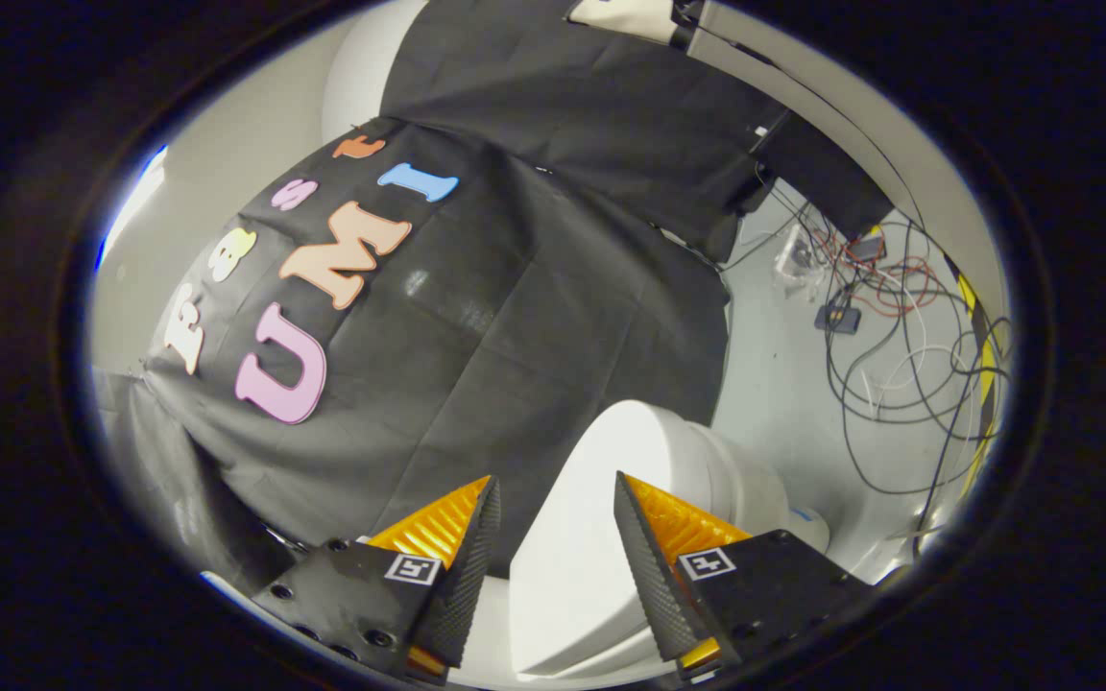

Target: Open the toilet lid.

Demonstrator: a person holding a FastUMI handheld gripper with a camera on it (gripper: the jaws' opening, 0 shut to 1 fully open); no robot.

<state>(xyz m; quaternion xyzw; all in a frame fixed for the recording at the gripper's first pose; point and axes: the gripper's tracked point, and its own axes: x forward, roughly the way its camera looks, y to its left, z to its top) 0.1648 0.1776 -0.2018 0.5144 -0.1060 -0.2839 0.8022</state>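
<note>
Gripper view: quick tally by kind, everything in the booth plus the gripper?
Toilet: 1, white lid between the open fingers
Gripper: 1
Black cloth wall: 1
Tangle of cables on the floor: 1
Total: 4

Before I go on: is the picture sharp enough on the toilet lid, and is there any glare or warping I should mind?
Gripper view: the toilet lid between the open gripper's fingers is evenly lit, fairly sharp, nearly featureless white; the fisheye bends the black cloth wall and floor cables into curves; a faint sheen shows on the cloth; brightness falls off toward the rim.
</note>
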